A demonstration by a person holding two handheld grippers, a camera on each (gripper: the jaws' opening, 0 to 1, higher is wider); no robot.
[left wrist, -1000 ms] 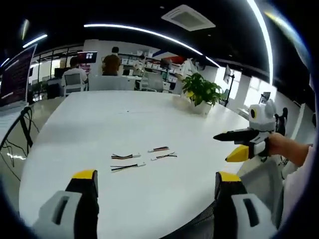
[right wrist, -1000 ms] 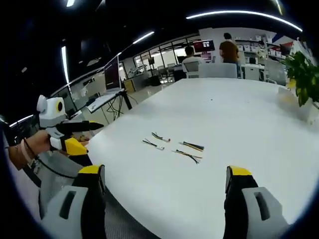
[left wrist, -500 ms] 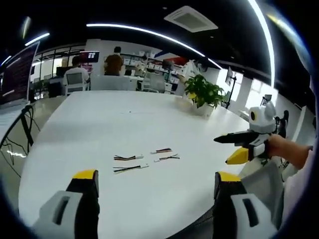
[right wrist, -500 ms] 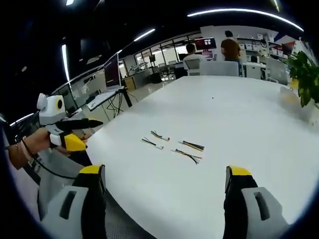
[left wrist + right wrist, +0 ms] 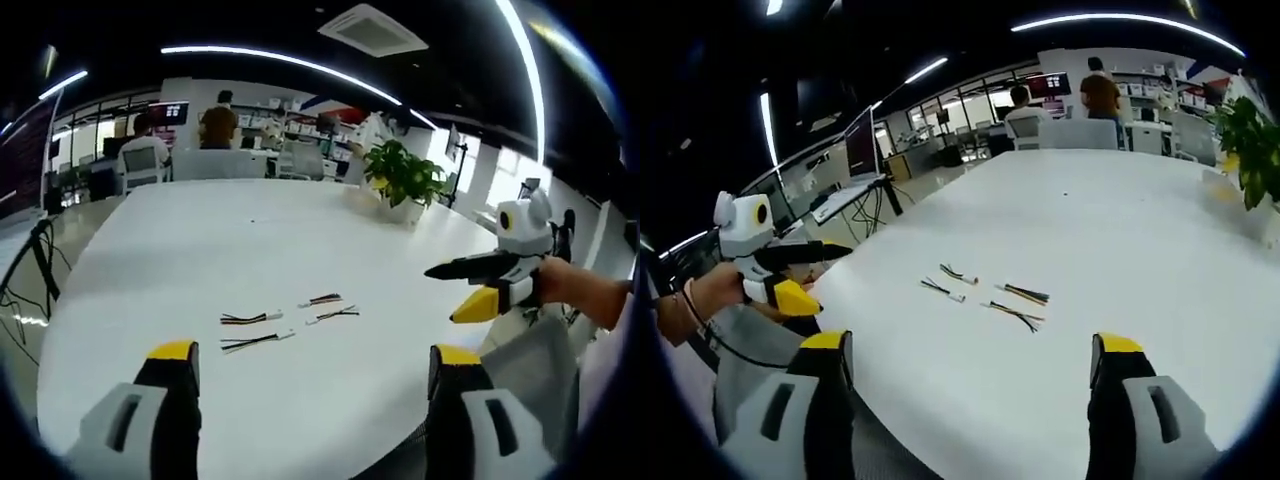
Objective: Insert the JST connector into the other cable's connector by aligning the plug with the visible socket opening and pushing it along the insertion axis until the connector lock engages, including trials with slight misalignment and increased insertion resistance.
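Four small cables [image 5: 285, 322] lying loose in the middle of the white table [image 5: 200, 250], none joined yet (plug ends too tiny to tell apart). Left gripper [image 5: 310, 365] wide open, holding nothing. Right gripper [image 5: 970, 355] wide open too, empty. Best to come down slowly and pinch one cable close behind its plug.
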